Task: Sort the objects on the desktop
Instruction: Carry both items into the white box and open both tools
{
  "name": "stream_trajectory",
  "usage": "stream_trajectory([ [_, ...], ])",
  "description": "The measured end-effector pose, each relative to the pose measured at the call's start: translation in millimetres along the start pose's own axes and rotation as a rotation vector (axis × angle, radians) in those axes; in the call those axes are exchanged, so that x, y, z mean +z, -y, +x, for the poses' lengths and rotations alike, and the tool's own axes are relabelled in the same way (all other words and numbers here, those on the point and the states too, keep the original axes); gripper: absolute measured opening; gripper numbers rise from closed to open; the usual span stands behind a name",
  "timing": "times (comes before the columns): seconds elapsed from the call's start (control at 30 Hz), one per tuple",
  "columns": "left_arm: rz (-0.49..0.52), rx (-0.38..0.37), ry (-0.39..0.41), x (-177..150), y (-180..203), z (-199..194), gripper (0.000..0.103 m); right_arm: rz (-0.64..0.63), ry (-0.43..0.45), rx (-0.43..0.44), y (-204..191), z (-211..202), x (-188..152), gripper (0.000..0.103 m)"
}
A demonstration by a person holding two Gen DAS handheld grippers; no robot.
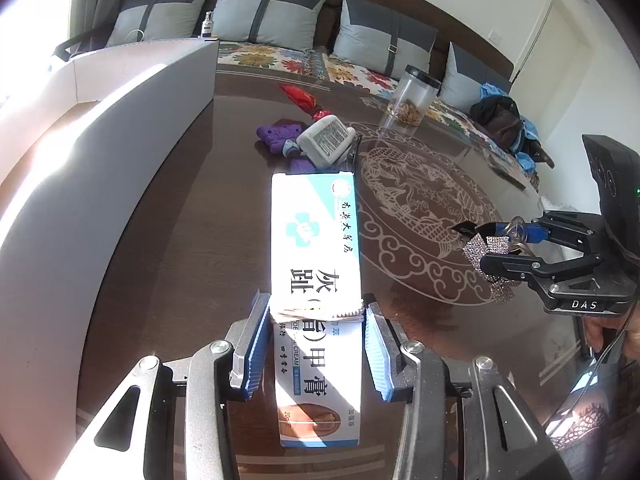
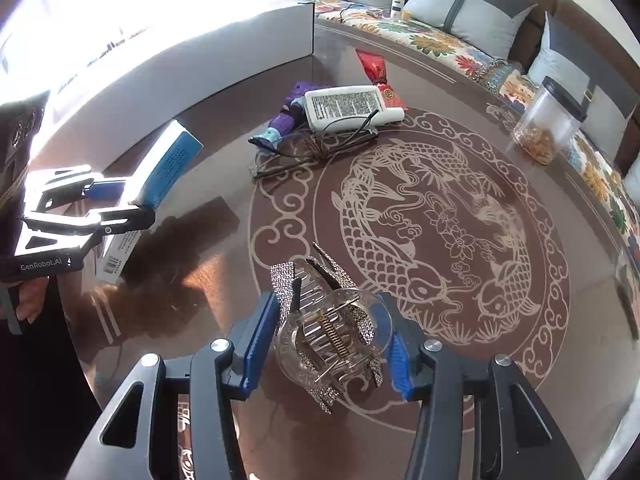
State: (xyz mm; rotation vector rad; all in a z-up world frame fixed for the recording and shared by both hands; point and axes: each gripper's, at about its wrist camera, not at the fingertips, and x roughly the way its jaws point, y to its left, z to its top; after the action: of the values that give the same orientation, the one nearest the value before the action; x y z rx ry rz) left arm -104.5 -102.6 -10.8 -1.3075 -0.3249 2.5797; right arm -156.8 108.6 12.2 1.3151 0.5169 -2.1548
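Observation:
My left gripper (image 1: pixel 316 344) is shut on a long white-and-teal ointment box (image 1: pixel 316 240) with a rubber band around it, held lengthwise above the dark table. The right wrist view shows that left gripper (image 2: pixel 134 202) at the left edge, with the box (image 2: pixel 172 156) tilted off the tabletop. My right gripper (image 2: pixel 326 340) is shut on a clear claw hair clip (image 2: pixel 332 332) with a rhinestone bow, blue pads against both its sides. From the left wrist view, the right gripper (image 1: pixel 474 246) hangs at the right with the sparkling clip (image 1: pixel 498 290) in it.
A white bin wall (image 1: pixel 120 120) curves along the left. Farther back lies a pile: a purple toy (image 2: pixel 286 120), a white tube (image 2: pixel 348 106), a red packet (image 2: pixel 372 66) and dark glasses (image 2: pixel 304 148). A clear jar (image 2: pixel 548 120) stands right. A cushioned sofa runs behind.

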Motion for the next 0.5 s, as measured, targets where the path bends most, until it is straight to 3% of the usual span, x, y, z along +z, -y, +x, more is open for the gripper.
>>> stream_trajectory([
  [0.13, -0.092, -0.043, 0.104, 7, -29, -63, 0.043, 0.061, 0.095, 0.034, -25, -41, 24, 0.051],
  [0.23, -0.152, -0.013, 0.169, 19, -68, -108, 0.043, 0.087, 0.183, 0.102, -57, -60, 65, 0.051],
  [0.37, -0.221, 0.134, 0.221, 34, -140, -150, 0.043, 0.12, 0.273, 0.255, -120, -67, 129, 0.051],
  [0.5, -0.289, 0.269, 0.199, 34, -211, -166, 0.043, 0.106, 0.319, 0.371, -194, -54, 178, 0.051],
])
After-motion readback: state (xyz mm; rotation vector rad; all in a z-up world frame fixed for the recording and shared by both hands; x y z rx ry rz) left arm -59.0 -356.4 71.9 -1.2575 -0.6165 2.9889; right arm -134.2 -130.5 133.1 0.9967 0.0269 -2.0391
